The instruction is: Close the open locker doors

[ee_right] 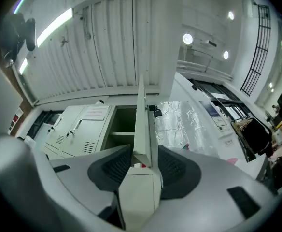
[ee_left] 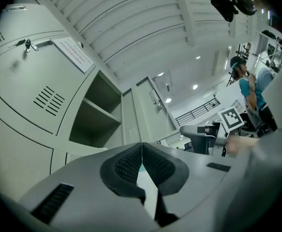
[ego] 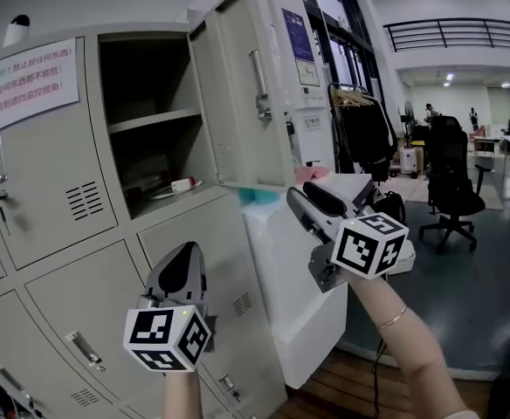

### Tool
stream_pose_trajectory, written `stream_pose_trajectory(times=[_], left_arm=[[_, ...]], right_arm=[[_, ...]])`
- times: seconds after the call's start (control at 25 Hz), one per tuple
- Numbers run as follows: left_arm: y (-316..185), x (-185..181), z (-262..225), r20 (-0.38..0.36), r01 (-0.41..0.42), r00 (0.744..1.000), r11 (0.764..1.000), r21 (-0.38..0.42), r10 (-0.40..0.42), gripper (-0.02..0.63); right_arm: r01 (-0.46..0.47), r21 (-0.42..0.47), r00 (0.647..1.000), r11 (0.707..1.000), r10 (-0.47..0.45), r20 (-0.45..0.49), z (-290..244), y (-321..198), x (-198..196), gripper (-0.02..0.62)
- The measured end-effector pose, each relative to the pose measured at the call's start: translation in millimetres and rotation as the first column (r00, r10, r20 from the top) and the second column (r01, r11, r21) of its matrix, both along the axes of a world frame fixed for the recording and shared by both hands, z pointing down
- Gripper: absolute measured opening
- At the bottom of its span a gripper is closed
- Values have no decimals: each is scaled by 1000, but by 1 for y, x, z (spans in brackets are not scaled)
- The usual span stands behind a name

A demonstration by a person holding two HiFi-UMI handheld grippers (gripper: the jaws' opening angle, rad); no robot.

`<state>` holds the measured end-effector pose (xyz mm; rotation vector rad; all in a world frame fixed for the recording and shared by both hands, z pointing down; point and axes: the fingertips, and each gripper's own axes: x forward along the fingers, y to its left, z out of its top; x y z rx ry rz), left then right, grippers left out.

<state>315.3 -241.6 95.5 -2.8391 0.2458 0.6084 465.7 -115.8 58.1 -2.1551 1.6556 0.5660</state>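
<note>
The right hand-held gripper (ego: 306, 197) stands open, its jaws straddling the bottom edge of the open locker door (ego: 237, 94) without pressing it. The left hand-held gripper (ego: 183, 264) hangs closed and empty, lower down. A careless swing could pinch a jaw against the frame. The neighbouring door's notice (ego: 30, 81) carries red Chinese characters, too small to read.

One locker door (ego: 237, 85) stands open; at least four closed doors (ego: 50, 173) show in the head view; one shelf (ego: 150, 120); one paper notice (ego: 32, 81). Two grippers, the left gripper (ego: 188, 251) and the right gripper (ego: 299, 197); one marker cube (ego: 168, 337) on each; one office chair (ego: 451, 190).
</note>
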Motion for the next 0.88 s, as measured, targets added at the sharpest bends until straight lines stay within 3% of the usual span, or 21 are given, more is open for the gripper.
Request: stream_pose_trajectory(times=[0.16, 0.44, 0.88], left_arm=[[-6, -5, 0, -1, 27, 1000, 1000, 16, -27, 21], [-29, -24, 3, 6, 102, 995, 995, 20, -102, 21], [-77, -73, 4, 11, 278, 960, 960, 18, -279, 21]], right_arm=[[52, 16, 999, 999, -52, -8, -4, -9, -7, 127], [61, 44, 995, 997, -58, -81, -4, -24, -38, 84], [90, 61, 957, 994, -69, -282, -8, -93, -109, 122]])
